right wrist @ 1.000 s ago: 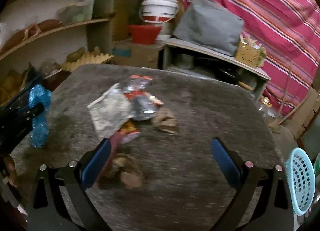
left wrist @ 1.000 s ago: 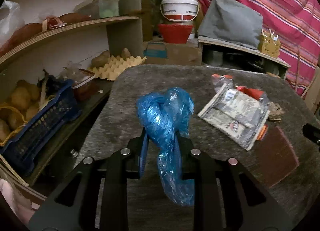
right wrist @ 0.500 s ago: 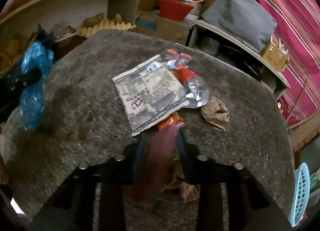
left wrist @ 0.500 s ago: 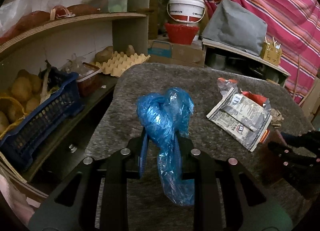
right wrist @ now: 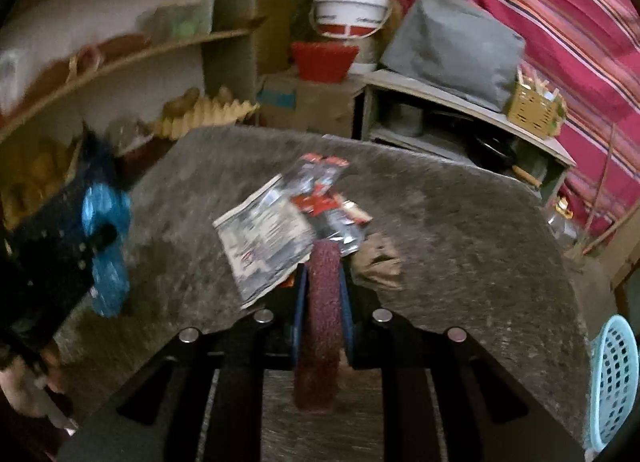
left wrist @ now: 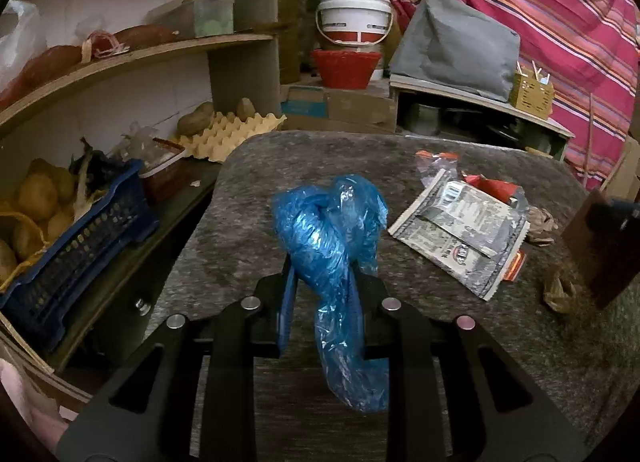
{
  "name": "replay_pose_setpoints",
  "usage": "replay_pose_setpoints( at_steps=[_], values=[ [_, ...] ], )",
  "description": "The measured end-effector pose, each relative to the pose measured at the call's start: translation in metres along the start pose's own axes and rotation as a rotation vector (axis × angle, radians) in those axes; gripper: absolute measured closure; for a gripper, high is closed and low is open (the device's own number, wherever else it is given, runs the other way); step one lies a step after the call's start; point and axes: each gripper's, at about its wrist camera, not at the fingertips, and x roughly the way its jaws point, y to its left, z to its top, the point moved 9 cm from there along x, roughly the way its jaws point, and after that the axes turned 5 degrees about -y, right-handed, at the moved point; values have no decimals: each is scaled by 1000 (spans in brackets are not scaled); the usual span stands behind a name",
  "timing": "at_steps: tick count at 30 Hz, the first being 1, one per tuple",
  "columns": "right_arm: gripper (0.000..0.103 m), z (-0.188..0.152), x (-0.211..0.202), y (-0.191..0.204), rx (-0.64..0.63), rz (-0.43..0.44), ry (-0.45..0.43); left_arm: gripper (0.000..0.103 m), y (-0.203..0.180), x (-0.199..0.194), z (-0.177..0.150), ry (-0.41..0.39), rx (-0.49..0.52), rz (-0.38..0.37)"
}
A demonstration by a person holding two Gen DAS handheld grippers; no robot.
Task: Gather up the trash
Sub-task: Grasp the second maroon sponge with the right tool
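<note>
We hold 2 things at once. Our left gripper [left wrist: 322, 282] has its jaws pinching a crumpled blue plastic bag [left wrist: 332, 238], which bunches above the fingers and hangs down in a tail below them, clear of the grey felt-covered table [left wrist: 256, 190]. Our right gripper [right wrist: 322, 290] has its jaws pressed on a flat dark-red scouring pad [right wrist: 322, 318], gripped edge-on so that its long axis runs straight out along the fingers.

The rest of the trash lies on the table: a flattened silver printed snack wrapper [right wrist: 266, 246], a red-and-silver foil wrapper [right wrist: 326, 198] partly under it, and a crumpled brown paper scrap [right wrist: 378, 258]. In the right wrist view the pad's far end points at this pile and sits just short of it, with the brown scrap just to its right. The left gripper is well apart, to the left.

We judge the right hand is nearer the pile, but with both hands full, something must first go into the bag. A pale-blue perforated plastic basket [right wrist: 614, 378] shows past the table's right edge.
</note>
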Motion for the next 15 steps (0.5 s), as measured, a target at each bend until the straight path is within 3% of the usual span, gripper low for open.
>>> replay_pose_setpoints(
  at_steps=[5,15],
  values=[
    [87,0,-17,-48,63,-32,-26,81,-12,-1,0,0,17,-7],
    [87,-41,-21,-132,123,-110,-1,81,-54,1,-6,29,29,-42]
  ],
)
